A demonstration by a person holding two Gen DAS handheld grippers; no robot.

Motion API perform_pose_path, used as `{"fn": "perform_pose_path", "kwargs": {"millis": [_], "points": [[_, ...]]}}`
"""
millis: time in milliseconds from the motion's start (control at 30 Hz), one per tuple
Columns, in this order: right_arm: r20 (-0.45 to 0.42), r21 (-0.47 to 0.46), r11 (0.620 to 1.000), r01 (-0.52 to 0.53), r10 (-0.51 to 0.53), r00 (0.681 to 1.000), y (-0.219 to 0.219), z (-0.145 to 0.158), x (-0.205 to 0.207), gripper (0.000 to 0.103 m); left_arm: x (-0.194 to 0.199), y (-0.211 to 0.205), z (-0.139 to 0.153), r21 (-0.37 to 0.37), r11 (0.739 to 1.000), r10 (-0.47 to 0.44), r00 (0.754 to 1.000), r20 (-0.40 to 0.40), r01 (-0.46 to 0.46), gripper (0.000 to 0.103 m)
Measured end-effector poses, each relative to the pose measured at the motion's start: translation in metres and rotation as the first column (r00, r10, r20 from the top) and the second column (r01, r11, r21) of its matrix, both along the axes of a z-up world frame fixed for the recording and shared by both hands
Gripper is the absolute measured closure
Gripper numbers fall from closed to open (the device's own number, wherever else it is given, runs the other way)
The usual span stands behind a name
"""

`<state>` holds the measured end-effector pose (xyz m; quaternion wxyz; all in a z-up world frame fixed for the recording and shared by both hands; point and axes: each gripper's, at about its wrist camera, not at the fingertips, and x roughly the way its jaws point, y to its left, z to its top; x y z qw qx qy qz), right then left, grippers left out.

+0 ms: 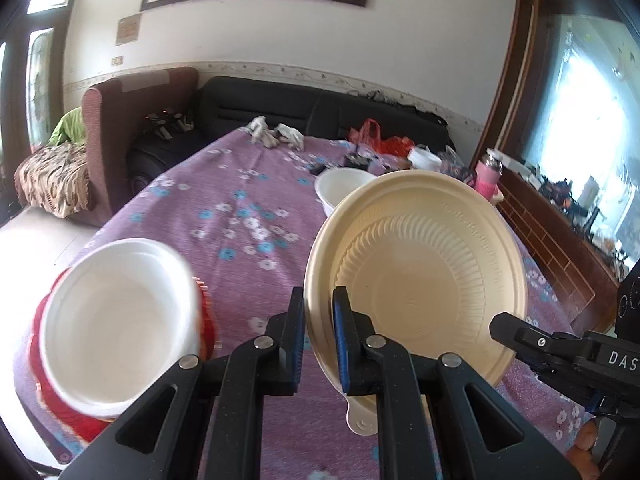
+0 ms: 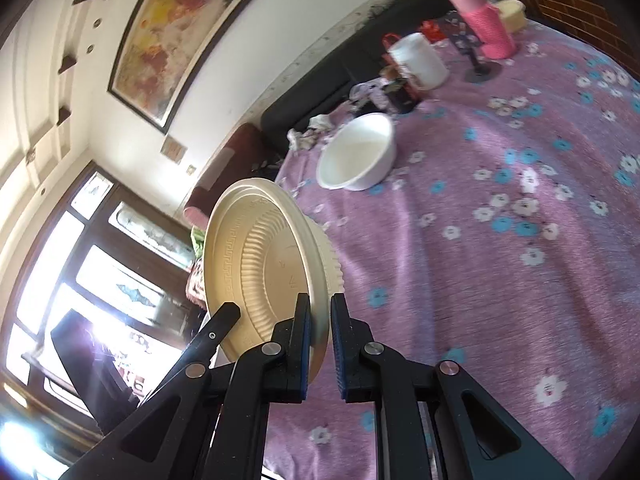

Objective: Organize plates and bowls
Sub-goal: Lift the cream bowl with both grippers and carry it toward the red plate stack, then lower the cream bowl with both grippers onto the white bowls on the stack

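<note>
A cream plate [image 1: 416, 276] is held tilted above the purple tablecloth [image 1: 240, 216], its rim clamped by the nearly closed left gripper [image 1: 319, 340] and right gripper [image 2: 320, 344] at lower centre, a white bowl [image 2: 358, 152] beyond

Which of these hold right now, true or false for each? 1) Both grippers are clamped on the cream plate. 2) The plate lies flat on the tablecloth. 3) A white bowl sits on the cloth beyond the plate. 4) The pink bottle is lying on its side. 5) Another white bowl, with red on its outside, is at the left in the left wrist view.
1) True: the left gripper and the right gripper each pinch the rim of the cream plate.
2) False: it is held up off the purple tablecloth, tilted.
3) True: the white bowl stands there.
4) False: the pink bottle stands upright.
5) True: the red-sided bowl is there, blurred.
</note>
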<state>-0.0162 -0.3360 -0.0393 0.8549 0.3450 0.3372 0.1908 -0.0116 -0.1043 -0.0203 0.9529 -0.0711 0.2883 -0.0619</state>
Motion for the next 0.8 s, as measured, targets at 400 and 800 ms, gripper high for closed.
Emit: {"fn": "perform_pose_path", "kwargs": {"millis": [400,800], "points": [[0.048,-0.078,0.986,-0.147,0.151,0.987,0.092,0.03,0.015,0.091,-0.019,0.089,0.019,-0.066,0.989,0.132,0.99,0.044,-0.129,0.09],[0.031,-0.126,0.958,-0.259,0.265,0.964,0.169,0.034,0.044,0.091,-0.024,0.151,0.022,-0.095,0.969,0.232,0.972,0.035,-0.228,0.09]]}}
